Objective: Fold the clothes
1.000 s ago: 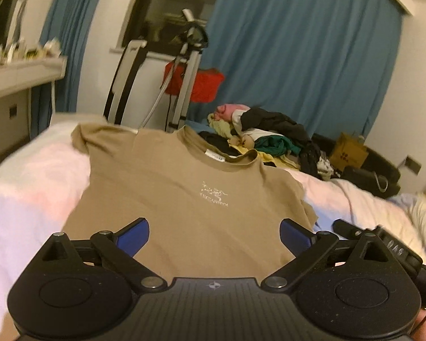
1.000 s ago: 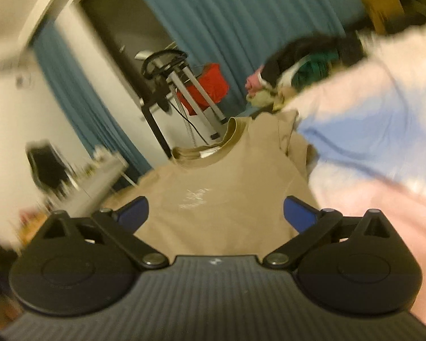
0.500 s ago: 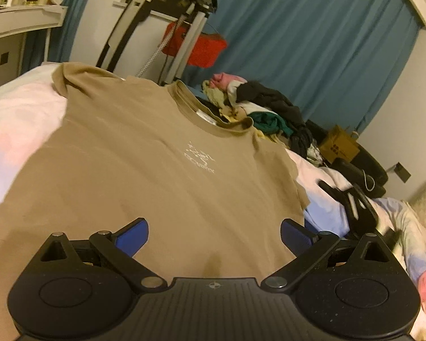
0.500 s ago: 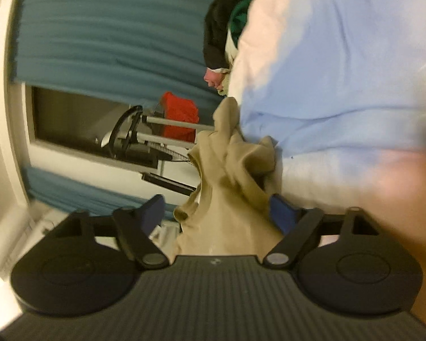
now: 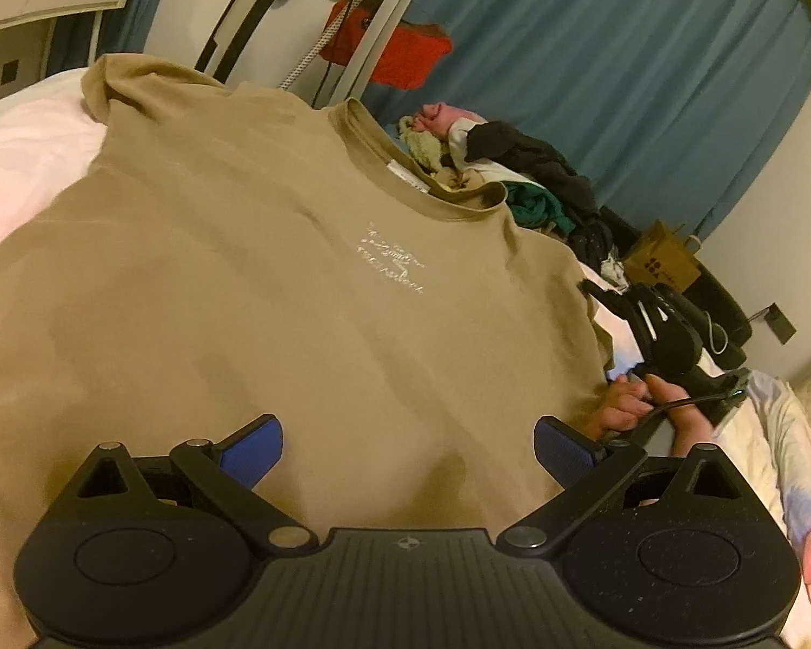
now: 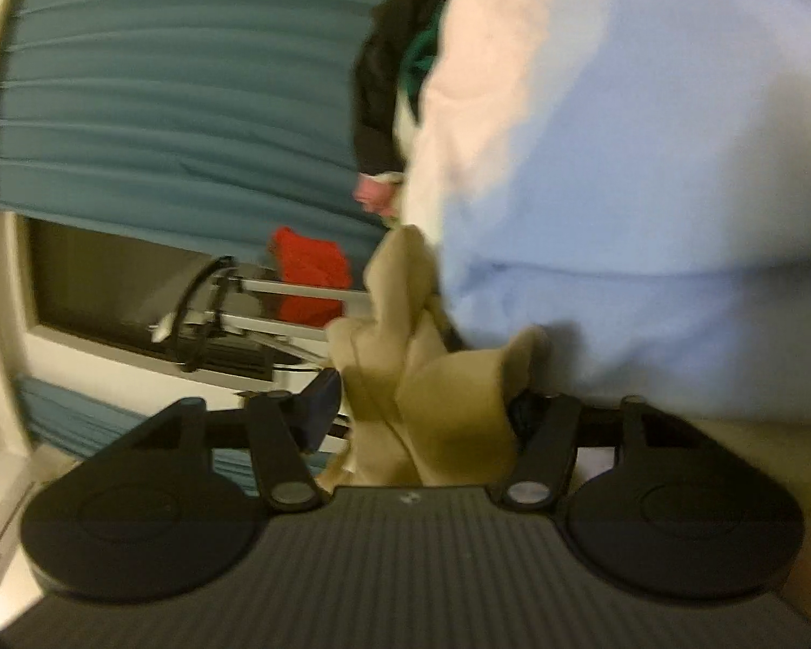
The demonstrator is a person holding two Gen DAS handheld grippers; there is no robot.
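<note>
Over the bed [image 5: 21, 140], the left gripper [image 5: 405, 446] hovers with jaws spread above the tan T-shirt [image 5: 254, 281] lying flat; soft, light, limp cloth; farther off, the right gripper [image 6: 421, 405] pinches its bunched sleeve, probably the best hold.

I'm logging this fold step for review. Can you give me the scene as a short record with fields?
garment: tan T-shirt, spread front up on the bed
left gripper: open, over the shirt's lower part
right gripper: shut on bunched shirt fabric at its right edge
behind shirt: clothes pile
backdrop: blue curtain
fold: not yet made
</note>
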